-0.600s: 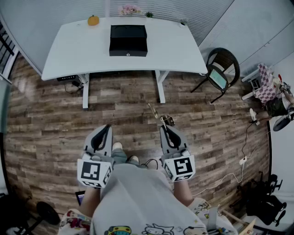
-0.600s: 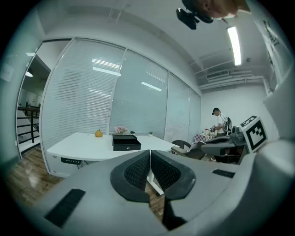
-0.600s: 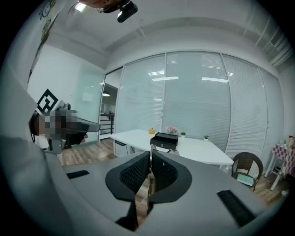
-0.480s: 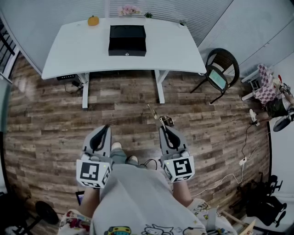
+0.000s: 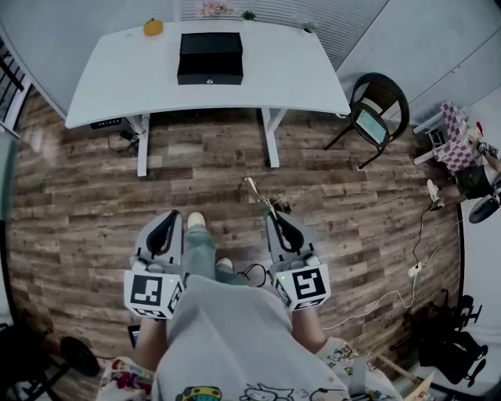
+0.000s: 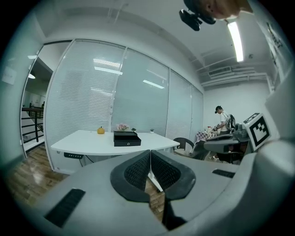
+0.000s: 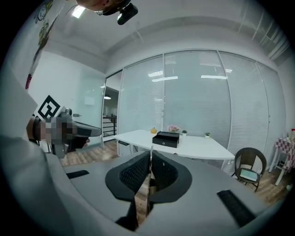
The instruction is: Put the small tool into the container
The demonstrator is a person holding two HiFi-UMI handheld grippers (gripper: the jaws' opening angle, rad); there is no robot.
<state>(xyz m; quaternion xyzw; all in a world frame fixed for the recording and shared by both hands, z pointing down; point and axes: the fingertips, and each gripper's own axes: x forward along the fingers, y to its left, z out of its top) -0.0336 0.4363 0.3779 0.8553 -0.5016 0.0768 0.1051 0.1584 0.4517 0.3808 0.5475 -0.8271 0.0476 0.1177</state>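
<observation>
The container, a black box [image 5: 210, 57], stands shut on the white table [image 5: 117, 82] far ahead of me. Both grippers hang over the wooden floor, well short of the table. My right gripper [image 5: 275, 216] is shut on the small tool [image 5: 257, 190], a thin brass-coloured piece that sticks out forward and left of the jaws. My left gripper [image 5: 174, 216] is shut with nothing in it. The left gripper view has the box [image 6: 126, 139] beyond its shut gripper [image 6: 150, 154]. The right gripper view shows the box [image 7: 166, 139] above its gripper [image 7: 150, 159].
A small orange object [image 5: 153, 27] and flower pots [image 5: 213, 8] sit at the table's back edge. A dark chair [image 5: 380, 110] stands right of the table. Cables [image 5: 391, 291] trail over the floor at the right, near a seated person [image 5: 470, 178].
The table and box have shifted up in the head view, and a foot has come forward between the grippers. Both grippers stay shut, the tool still in the right one.
</observation>
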